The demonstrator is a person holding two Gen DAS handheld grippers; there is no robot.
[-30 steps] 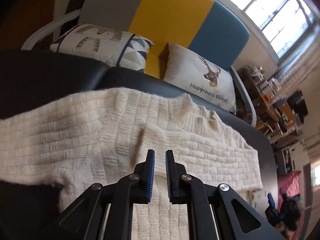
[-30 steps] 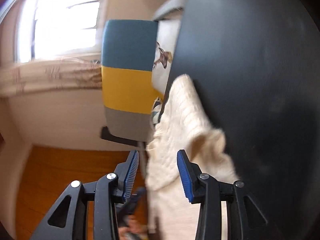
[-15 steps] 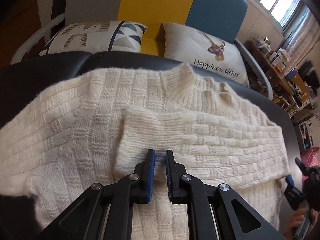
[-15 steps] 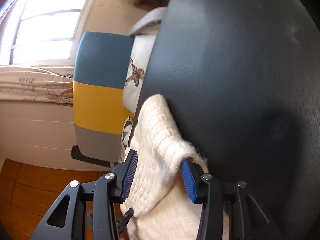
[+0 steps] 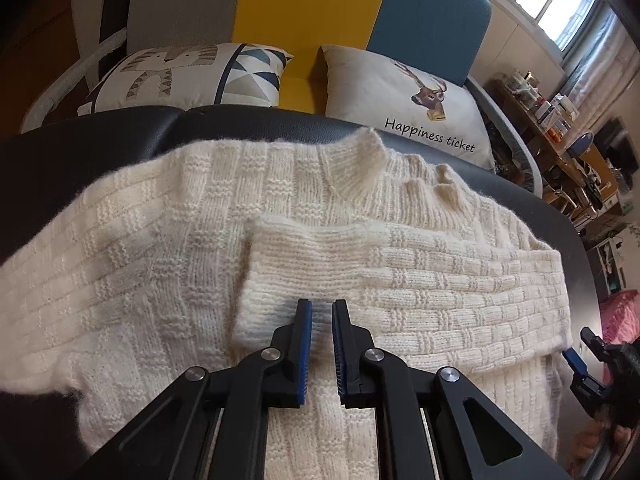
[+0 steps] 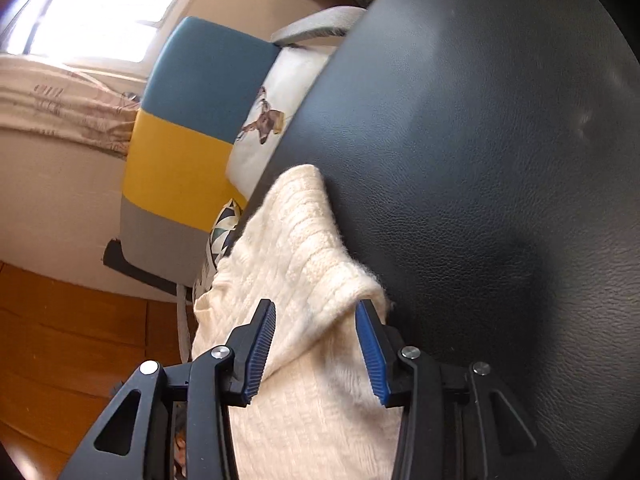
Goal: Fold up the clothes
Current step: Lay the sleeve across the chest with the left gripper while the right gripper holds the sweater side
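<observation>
A cream knit sweater [image 5: 160, 260] lies spread flat on a black leather surface [image 5: 80, 148], collar towards the far edge. One sleeve [image 5: 420, 280] is folded across its body, with the ribbed cuff [image 5: 288, 264] near the middle. My left gripper [image 5: 322, 312] sits at the cuff's near edge, fingers almost together with cuff cloth between them. In the right wrist view, the sweater's folded side edge [image 6: 296, 240] bulges between the wide-apart fingers of my right gripper [image 6: 316, 320], which stands open. That gripper [image 5: 576, 364] also shows at the sweater's right side, held by a hand.
Behind the surface stands a seat with a grey, yellow and blue back [image 5: 312, 8] and two printed cushions [image 5: 404, 96]. Cluttered shelves [image 5: 560, 120] fill the far right. The black surface [image 6: 480, 160] is bare to the right of the sweater; wooden floor [image 6: 60, 340] lies beyond.
My left gripper has carried the sleeve across the sweater's body and laid it flat. My right gripper has closed in on the sweater's side edge, which now sits between its fingers.
</observation>
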